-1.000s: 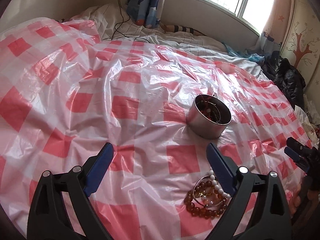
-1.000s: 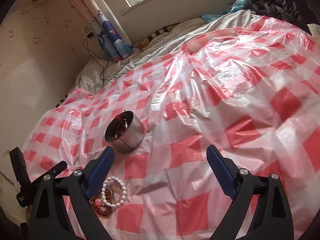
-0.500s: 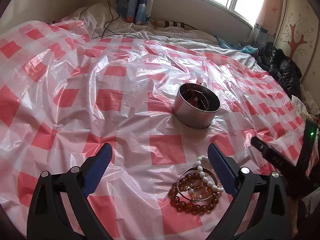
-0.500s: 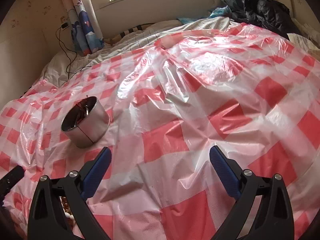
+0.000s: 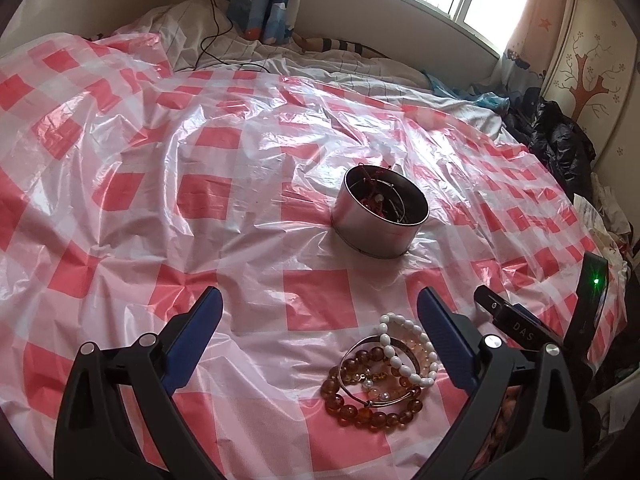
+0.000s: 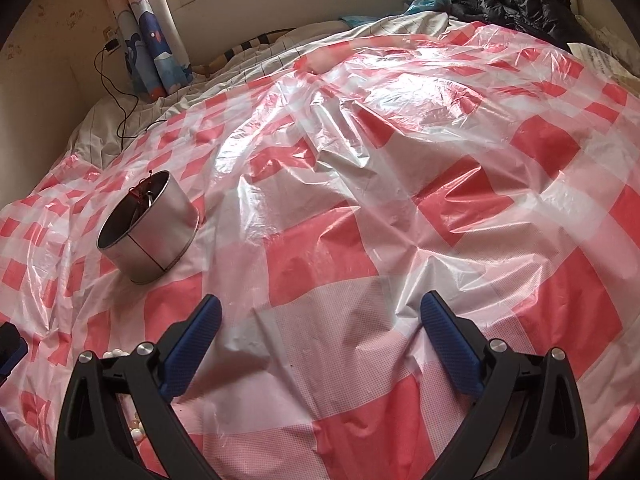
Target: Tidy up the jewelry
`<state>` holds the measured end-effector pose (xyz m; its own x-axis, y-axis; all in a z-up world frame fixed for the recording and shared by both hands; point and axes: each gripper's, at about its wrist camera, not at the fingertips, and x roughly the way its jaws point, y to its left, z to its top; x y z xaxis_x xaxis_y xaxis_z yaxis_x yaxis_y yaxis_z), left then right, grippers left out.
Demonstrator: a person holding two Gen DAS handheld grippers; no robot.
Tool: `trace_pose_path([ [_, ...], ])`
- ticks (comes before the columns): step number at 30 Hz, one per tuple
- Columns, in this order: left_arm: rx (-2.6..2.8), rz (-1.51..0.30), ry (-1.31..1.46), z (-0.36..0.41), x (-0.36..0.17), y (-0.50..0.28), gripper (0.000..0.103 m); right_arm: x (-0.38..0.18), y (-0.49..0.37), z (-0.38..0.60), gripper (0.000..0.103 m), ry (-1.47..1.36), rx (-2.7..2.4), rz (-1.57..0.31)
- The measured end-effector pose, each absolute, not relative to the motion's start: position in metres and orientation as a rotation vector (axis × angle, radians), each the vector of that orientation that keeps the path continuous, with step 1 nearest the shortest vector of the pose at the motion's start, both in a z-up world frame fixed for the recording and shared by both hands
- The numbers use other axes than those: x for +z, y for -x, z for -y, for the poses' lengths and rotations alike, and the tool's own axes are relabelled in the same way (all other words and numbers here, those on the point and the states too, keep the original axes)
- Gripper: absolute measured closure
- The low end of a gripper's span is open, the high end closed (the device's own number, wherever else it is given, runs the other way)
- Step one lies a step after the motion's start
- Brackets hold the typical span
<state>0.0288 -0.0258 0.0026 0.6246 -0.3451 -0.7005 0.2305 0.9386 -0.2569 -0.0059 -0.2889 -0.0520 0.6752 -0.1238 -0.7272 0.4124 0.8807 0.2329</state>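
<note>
Bracelets [image 5: 382,376] are lying tangled in one heap on the red-check plastic sheet [image 5: 312,304] near the front edge, w/ the white bead strand [image 5: 404,356] draped over the amber beads [image 5: 360,414] and a thin metal bangle [image 5: 376,396] threaded thru both. Metal tin [image 5: 380,216] is sitting further back, apart from the heap, already holding red cord and wire bits.

Left gripper [image 5: 318,336] is hovering w/ jaws spread wide, empty; the heap is sitting just inside its right finger, not centred. Right gripper [image 6: 320,340] is also gaping fully, its jaws having just been opening, nothing btwn them, only bare sheet; in its own view the heap is mostly hiding behind its left finger.

Risks, imo: closing now, the left one is probably catching only one strand, and the bangle is likely dragging the rest along or flinging beads off. Sheet is slick and wrinkled over soft bedding, so pads could be pinching plastic instead and tugging the tin over; it looks light. Both grippers are crowding the same spot, so they could be knocking each other.
</note>
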Motion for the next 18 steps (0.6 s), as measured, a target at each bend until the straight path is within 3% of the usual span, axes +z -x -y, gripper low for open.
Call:
trace_pose_path([
  [18, -0.334, -0.849, 0.135, 0.0317, -0.0023, -0.0326, 0.009, -0.0535, 0.0042, 0.2871, 0.007, -0.397, -0.314, -0.78],
])
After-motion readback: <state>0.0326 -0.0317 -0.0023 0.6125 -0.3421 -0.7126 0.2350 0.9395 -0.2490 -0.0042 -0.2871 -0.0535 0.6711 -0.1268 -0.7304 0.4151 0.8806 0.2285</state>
